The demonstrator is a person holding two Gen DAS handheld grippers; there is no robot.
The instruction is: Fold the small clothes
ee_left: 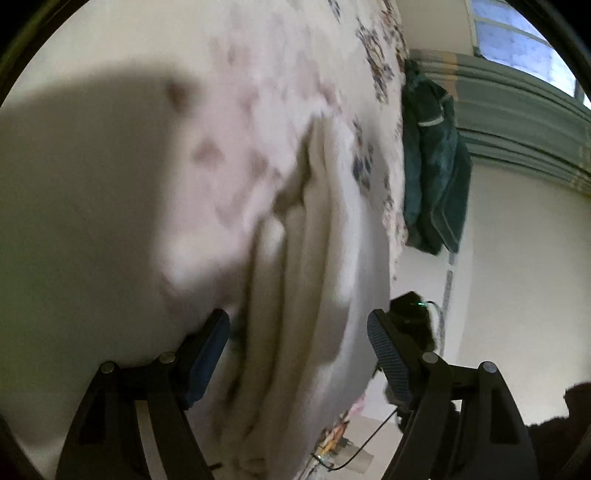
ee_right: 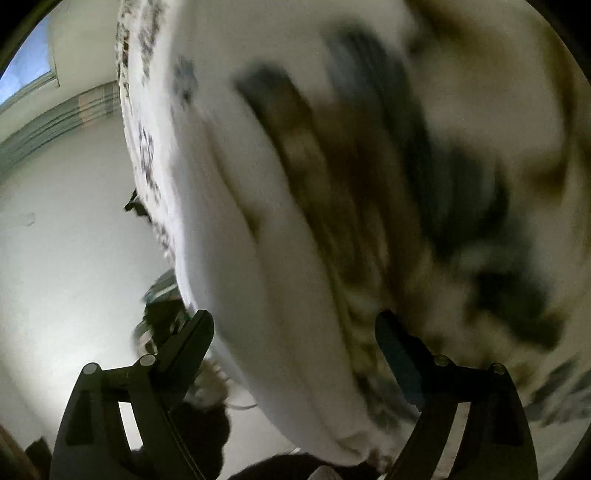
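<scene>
In the left wrist view a cream garment [ee_left: 314, 258] lies in long soft folds on a pale floral bedsheet [ee_left: 258, 74], near the bed's edge. My left gripper [ee_left: 299, 332] is open just above it, and the folds run between the two fingers without the pads pressing on them. The right wrist view is badly blurred. It shows a white cloth [ee_right: 266, 277] beside a brown and dark patterned fabric [ee_right: 388, 184]. My right gripper [ee_right: 295, 328] is open over the white cloth, with nothing clamped.
A dark green garment [ee_left: 432, 166] hangs at the bed's edge. Beyond it are a green striped curtain [ee_left: 517, 122] and a window [ee_left: 517, 33]. A black object [ee_left: 410, 317] and cables [ee_left: 351, 454] lie on the pale floor beside the bed.
</scene>
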